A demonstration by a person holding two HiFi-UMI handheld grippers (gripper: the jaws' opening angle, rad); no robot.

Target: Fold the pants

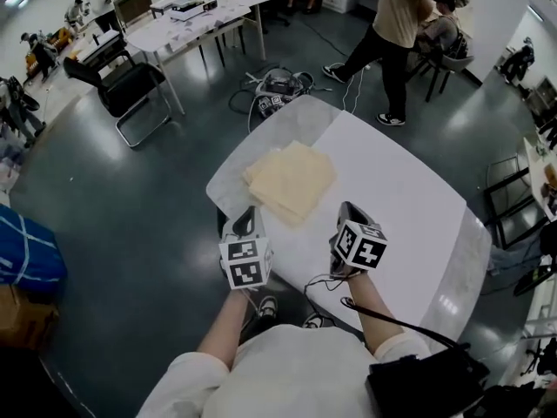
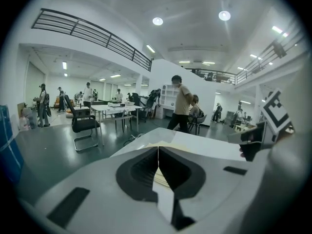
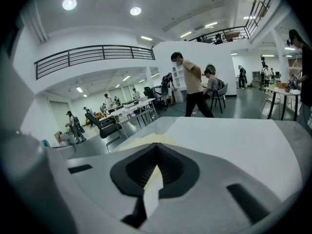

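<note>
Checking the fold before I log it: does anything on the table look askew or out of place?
Nothing stands out. The pants lie folded in a square near the far left edge of the table, edges roughly aligned. The left gripper and right gripper are shut, empty and clear of the cloth.

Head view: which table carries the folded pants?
The near white table, mid-picture, bears the cream folded pants; the farther table, upper left, holds only clutter.

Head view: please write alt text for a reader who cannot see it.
Folded cream pants lie on a white table. Nearer the camera, a person holds the left tool and the right tool by the table's near edge, both shut and empty.
</note>
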